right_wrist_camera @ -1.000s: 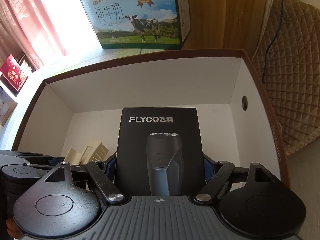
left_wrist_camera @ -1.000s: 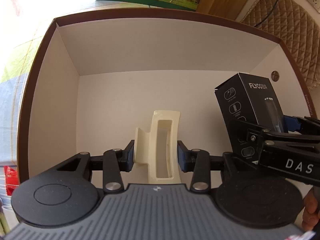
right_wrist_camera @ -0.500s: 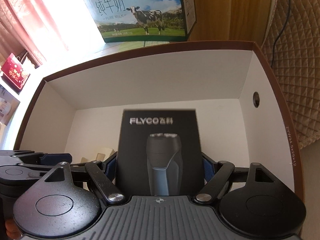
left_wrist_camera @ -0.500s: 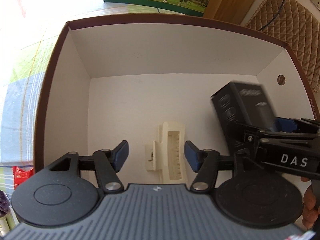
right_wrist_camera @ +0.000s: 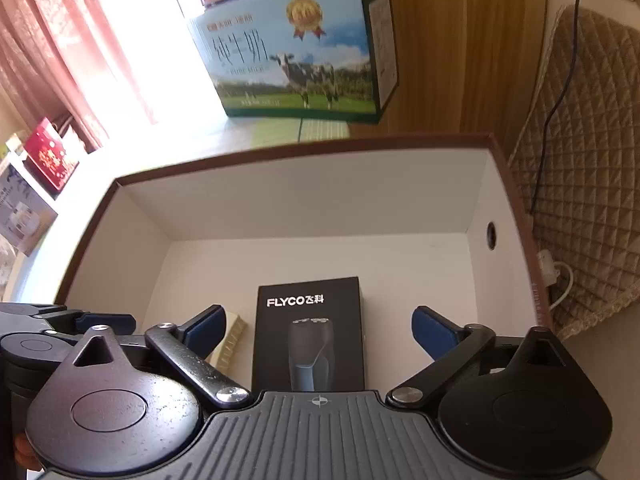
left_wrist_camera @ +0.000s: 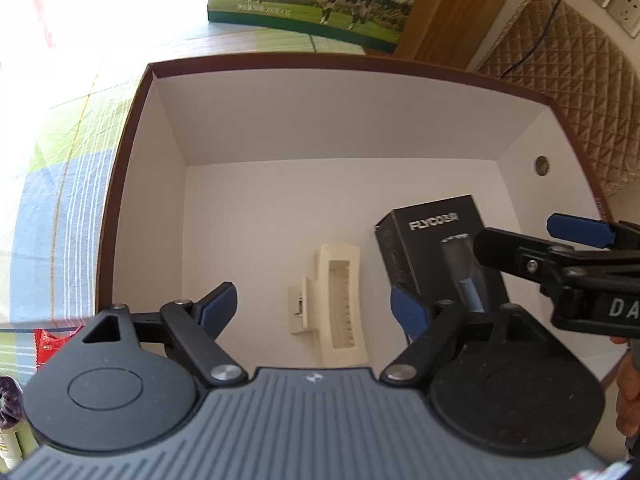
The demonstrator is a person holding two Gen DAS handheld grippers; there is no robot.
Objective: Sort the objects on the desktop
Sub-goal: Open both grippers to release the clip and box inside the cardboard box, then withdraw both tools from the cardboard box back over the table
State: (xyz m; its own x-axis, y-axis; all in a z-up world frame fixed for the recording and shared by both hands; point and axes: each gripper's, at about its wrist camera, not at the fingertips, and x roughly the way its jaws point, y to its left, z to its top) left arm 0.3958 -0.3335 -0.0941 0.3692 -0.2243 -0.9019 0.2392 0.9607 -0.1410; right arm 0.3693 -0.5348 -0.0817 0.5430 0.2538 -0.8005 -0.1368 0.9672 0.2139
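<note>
A large open box with a brown outer skin and white inner walls is seen from above in both wrist views; it is taken as the landmark. A round hole is noted in the box's right wall. Behind the box, a milk carton printed with a cow is observed standing on the table. To the right of the box, a quilted tan cushion is seen, with a dark cable running down over it. To the left of the box, a checked cloth is visible on the table.

On the box floor, toward the right side, a black shaver box marked FLYCO is recorded lying flat, label up. Just beside it, nearer the middle of the floor, a cream plastic holder is recorded lying flat; the two are not seen to touch.

The left gripper is held above the box floor over the cream holder, its blue-padded fingers spread wide and nothing gripped. The right gripper is held over the shaver box, fingers likewise spread wide on either side of it, without contact. Part of a hand is glimpsed at the right edge of the left wrist view.
</note>
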